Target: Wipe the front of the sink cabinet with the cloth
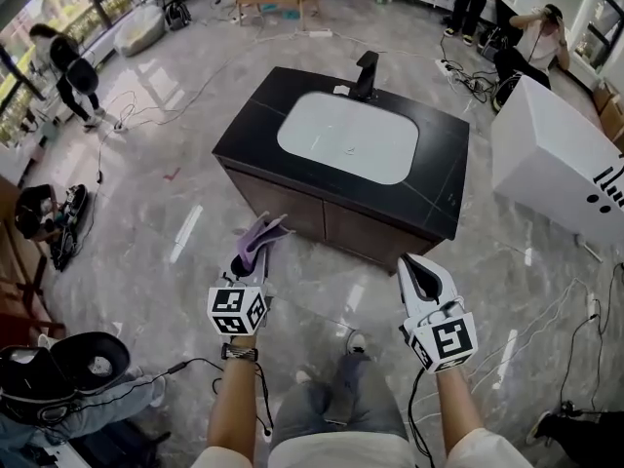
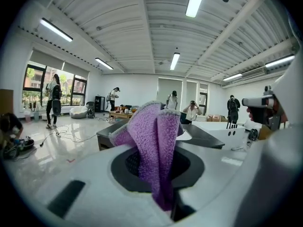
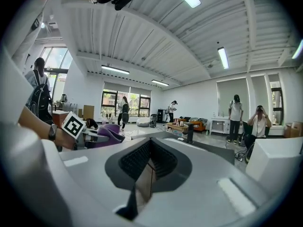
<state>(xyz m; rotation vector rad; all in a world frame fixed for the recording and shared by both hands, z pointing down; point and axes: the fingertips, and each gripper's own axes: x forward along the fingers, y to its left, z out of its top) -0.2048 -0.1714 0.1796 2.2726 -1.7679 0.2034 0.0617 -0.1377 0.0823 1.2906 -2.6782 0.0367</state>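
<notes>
The sink cabinet stands ahead of me, with a black countertop [image 1: 253, 125], a white basin [image 1: 348, 136] and a black faucet [image 1: 366, 74]. Its brown front [image 1: 322, 224] faces me, a short way beyond both grippers. My left gripper [image 1: 253, 253] is shut on a purple cloth [image 1: 261, 234], which sticks up out of the jaws in the left gripper view as a folded purple cloth [image 2: 156, 141]. My right gripper [image 1: 419, 269] is held level with it to the right, shut with nothing in it; the right gripper [image 3: 147, 169] shows only a thin slit between its pads.
A large white box unit [image 1: 561, 164] stands right of the cabinet. Cables [image 1: 561, 330] trail over the glossy floor at right and left. A black open case [image 1: 58, 364] lies at lower left. Several people stand or crouch far off around the room.
</notes>
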